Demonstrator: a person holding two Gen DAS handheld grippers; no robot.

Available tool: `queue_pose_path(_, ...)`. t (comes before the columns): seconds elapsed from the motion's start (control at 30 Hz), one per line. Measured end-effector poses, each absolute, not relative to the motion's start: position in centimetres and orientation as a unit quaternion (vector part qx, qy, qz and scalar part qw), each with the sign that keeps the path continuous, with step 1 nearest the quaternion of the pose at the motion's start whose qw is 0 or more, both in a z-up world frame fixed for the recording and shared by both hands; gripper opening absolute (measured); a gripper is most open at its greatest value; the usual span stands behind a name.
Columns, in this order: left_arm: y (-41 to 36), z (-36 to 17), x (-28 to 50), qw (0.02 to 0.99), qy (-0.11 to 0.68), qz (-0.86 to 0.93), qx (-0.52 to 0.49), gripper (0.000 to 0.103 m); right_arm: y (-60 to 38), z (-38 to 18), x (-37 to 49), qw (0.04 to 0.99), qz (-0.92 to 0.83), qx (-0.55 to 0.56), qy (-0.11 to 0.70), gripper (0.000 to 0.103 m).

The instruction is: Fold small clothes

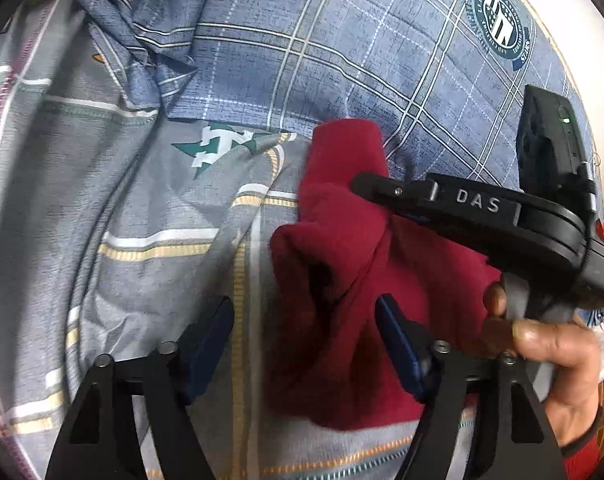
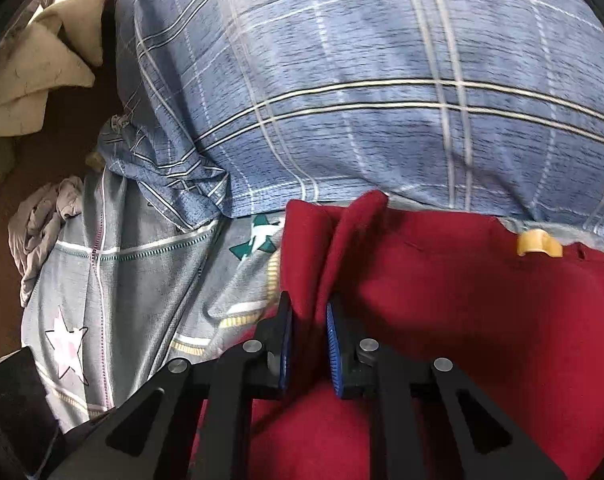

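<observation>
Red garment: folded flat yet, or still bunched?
Bunched, not folded flat. The red garment lies rumpled on the bedsheet, with a raised ridge of cloth pinched in the right gripper. The left gripper is open.

You have one crumpled dark red cloth garment point(image 1: 341, 264) on one grey patterned bedsheet point(image 1: 142, 248), with one blue plaid pillow point(image 1: 302, 48) behind it. Two black two-finger grippers are in play, the left gripper point(image 1: 305, 344) and the right gripper point(image 2: 309, 344). One small yellow plastic clip point(image 2: 538, 245), one crumpled grey cloth point(image 2: 42, 224).
</observation>
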State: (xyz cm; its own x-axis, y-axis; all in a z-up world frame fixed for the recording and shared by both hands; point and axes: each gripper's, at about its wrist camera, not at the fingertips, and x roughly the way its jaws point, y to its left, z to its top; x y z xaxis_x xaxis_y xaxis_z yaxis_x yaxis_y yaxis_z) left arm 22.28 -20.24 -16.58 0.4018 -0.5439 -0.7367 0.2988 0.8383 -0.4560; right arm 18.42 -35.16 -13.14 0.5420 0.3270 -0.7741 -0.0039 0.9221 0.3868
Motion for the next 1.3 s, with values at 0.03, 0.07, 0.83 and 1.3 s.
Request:
queue_pose_path(0.03,-20.6,-16.8,22.5,0.824,0.486,-0.262,-0.123,0.037,-35.0,-13.2,18.8,0.86,0.097,0.173,0.47,0.015)
queue_pose_path(0.07,-21.0,-16.8,22.6,0.822,0.489,-0.268,-0.116,0.023,-34.8,-13.2,18.8,0.86,0.097,0.172,0.47,0.015)
queue_pose_path(0.83,-24.1,-9.8,17.2,0.837,0.416,-0.341,-0.097,0.016,-35.0,-9.1,16.7,0.883,0.107,0.12,0.44,0.02)
queue_pose_path(1.3,-40.8,-9.0,11.9,0.79,0.429,-0.436,-0.034,0.016,-51.9,-4.1,5.1,0.908,0.002,0.152,0.391,0.019)
